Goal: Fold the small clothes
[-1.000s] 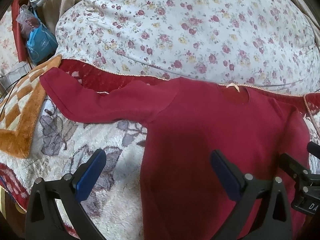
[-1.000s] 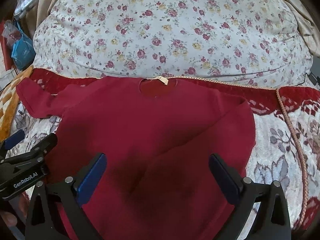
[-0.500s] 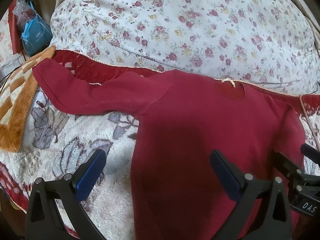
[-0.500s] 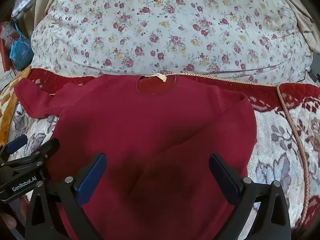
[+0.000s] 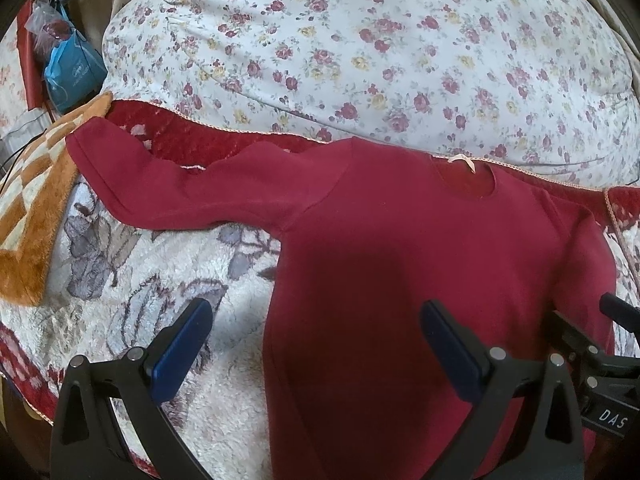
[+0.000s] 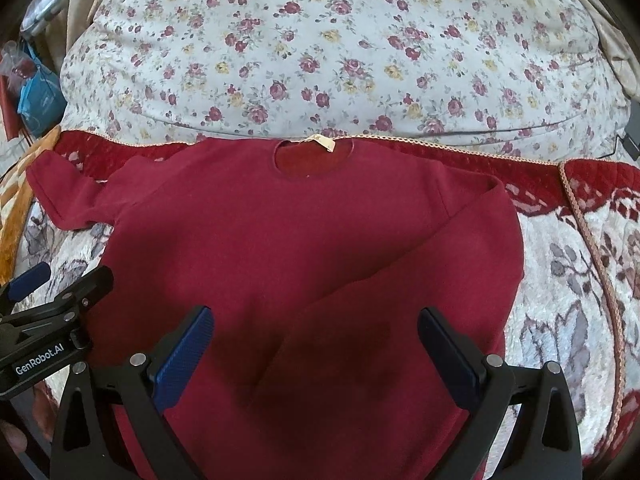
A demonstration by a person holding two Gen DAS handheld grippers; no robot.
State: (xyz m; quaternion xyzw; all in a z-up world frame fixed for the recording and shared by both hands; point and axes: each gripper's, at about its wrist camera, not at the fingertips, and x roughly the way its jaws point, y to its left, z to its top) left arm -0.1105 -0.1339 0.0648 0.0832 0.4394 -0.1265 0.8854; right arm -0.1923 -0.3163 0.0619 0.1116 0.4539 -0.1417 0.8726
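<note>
- red sweater (image 6: 288,248) lies flat on the patterned blanket (image 5: 132,280); collar toward the floral pillow (image 5: 360,48); one sleeve folded across its body
- left gripper (image 5: 316,344) gapes wide over the sweater's side edge
- right gripper (image 6: 316,344) spread apart, empty, above its lower middle

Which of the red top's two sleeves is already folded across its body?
The right sleeve: it lies diagonally over the red top, while the left sleeve stretches out flat toward the orange checked rug.

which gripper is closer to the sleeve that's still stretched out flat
Left. The left gripper hangs open near the shirt's side edge below the outstretched sleeve; the right gripper is over the folded sleeve side.
</note>
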